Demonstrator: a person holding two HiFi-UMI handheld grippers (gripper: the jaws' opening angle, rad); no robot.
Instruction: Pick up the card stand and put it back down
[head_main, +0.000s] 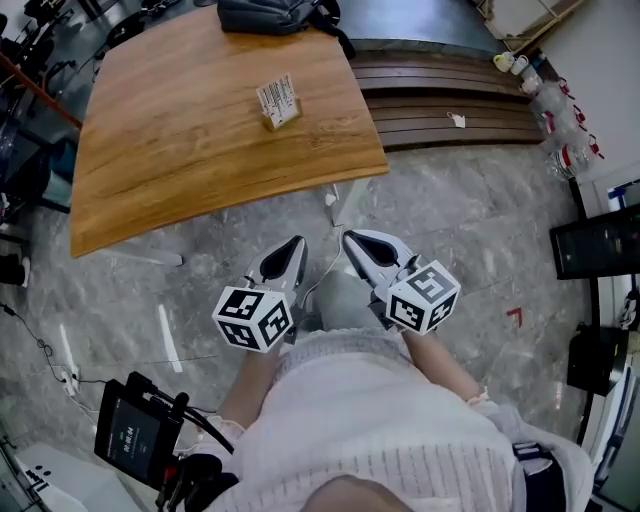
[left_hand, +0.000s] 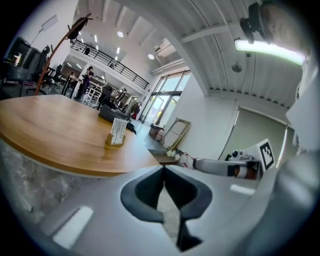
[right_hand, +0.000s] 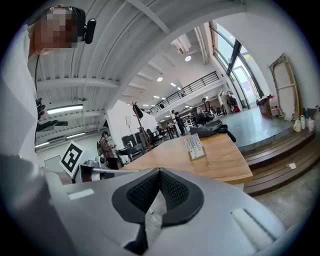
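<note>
Wooden table holding card stand, well beyond left gripper, right gripper, jaws pressed together

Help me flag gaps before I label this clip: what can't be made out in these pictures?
- Card stand: the print on its card is too small to read in every view.
- Bag at the far end of the table: cut off by the head view's top edge.
- Black device at the person's left side: its display is too small to read in the head view.
</note>
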